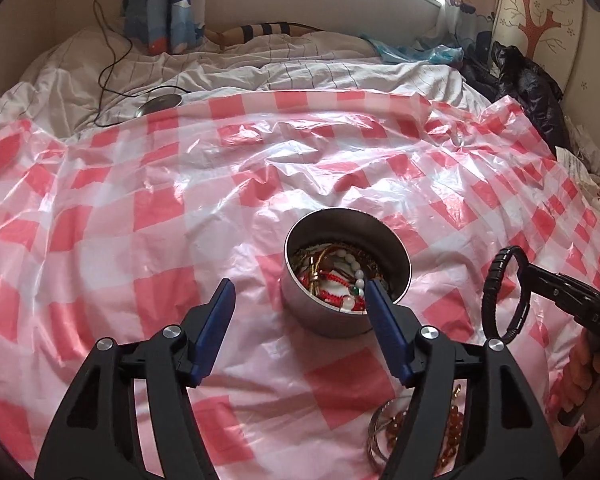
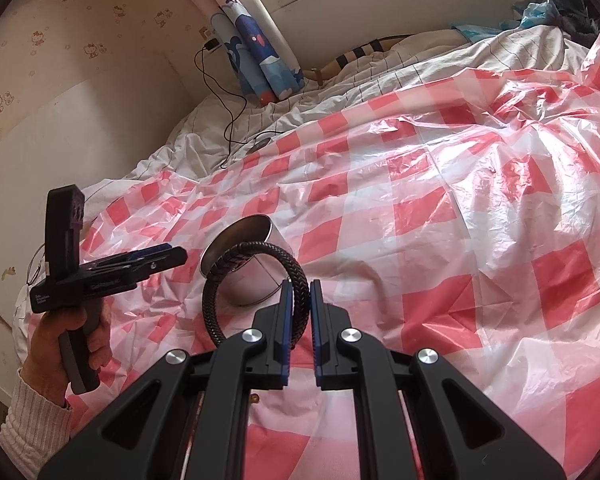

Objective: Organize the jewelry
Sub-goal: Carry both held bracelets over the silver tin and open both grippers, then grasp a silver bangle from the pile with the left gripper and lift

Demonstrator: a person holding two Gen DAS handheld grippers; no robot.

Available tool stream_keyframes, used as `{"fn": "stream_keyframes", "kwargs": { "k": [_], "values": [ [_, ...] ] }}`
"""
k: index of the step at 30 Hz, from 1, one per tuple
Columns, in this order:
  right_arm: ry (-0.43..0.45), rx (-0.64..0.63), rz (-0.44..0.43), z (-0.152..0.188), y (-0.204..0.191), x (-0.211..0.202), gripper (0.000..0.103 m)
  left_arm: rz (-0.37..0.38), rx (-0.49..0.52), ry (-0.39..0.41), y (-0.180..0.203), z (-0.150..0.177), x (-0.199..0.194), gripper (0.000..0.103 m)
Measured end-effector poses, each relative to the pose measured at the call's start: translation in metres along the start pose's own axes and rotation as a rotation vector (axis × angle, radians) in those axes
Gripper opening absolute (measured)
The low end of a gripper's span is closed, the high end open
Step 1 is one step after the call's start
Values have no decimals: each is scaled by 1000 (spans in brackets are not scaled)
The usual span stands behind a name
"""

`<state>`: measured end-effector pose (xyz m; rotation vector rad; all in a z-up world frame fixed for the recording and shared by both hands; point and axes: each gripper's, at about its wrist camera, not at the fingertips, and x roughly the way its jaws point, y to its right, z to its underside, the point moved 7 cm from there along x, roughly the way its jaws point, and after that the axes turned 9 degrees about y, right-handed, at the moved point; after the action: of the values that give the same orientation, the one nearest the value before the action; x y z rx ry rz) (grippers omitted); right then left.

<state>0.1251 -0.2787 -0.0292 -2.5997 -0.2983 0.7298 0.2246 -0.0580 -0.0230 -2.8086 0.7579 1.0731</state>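
The left gripper (image 1: pixel 300 300) is held above the bed with its blue fingers (image 1: pixel 216 320) spread wide apart, and nothing is pinched between them. Just ahead of the fingertips a round metal tin (image 1: pixel 346 276) is seen standing on the red-and-white checked plastic sheet (image 1: pixel 140 200); the tip of the right-hand finger overlaps the tin's near rim in the left wrist view, though contact cannot be told. Inside the tin a tangle of jewelry (image 1: pixel 340 280) is piled: a white bead strand, red cord and gold-coloured chain. Below the right-hand finger, close to the gripper body, an amber bead bracelet (image 1: pixel 448 440) and a clear bangle (image 1: pixel 376 436) are partly hidden on the sheet.

The right gripper (image 2: pixel 299 292) is shown with its fingers pressed in on a black braided bracelet (image 2: pixel 256 276), which is pinched near the fingertips. The loop of the bracelet stands out to the left of the fingers and is lifted clear of the sheet, and in the right wrist view it lies across the front of the tin. In the left wrist view the same bracelet is seen off to the right of the tin, apart from it.

The left gripper's handle is gripped by a hand (image 2: pixel 72 340) in a white knitted sleeve (image 2: pixel 28 420).
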Motion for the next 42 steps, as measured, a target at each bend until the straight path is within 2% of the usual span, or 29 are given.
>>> {"fn": "stream_keyframes", "kwargs": {
  "k": [5,10,12,14,18,26,27,29,31,34,36,39,42],
  "values": [
    [7,-39,-14,-4,-18,1,9,-17,-52,44,-12,21,-24,69],
    [-29,-81,-11,-8,-41,26,9,-27,-110,78,-25,21,-26,76],
    [-42,-91,-11,-11,-50,42,9,-56,-102,78,-29,23,-25,81],
    [-46,-101,-7,-18,-60,58,9,-92,-82,60,-31,25,-20,81],
    [-67,-120,38,-29,-67,88,9,-82,-90,80,-32,19,-26,82],
    [-194,-201,106,-22,-70,132,11,-102,-71,83,-33,15,-30,85],
    [-201,-214,114,-21,-71,134,11,-100,-68,81,-32,15,-29,85],
    [-191,-226,126,-22,-71,130,25,-98,-53,76,-30,16,-30,85],
    [-155,-223,122,-25,-71,114,33,-97,-37,70,-29,17,-30,85],
    [-148,-238,69,-17,-76,83,33,-95,-42,71,-29,17,-32,85],
    [-174,-271,22,2,-78,60,33,-49,-57,52,-27,18,-31,85],
    [-199,-297,15,31,-68,38,34,111,-97,-30,-14,29,-28,85],
    [-189,-230,-1,50,-46,29,37,202,-84,-106,2,45,-20,85]
  ]
}}
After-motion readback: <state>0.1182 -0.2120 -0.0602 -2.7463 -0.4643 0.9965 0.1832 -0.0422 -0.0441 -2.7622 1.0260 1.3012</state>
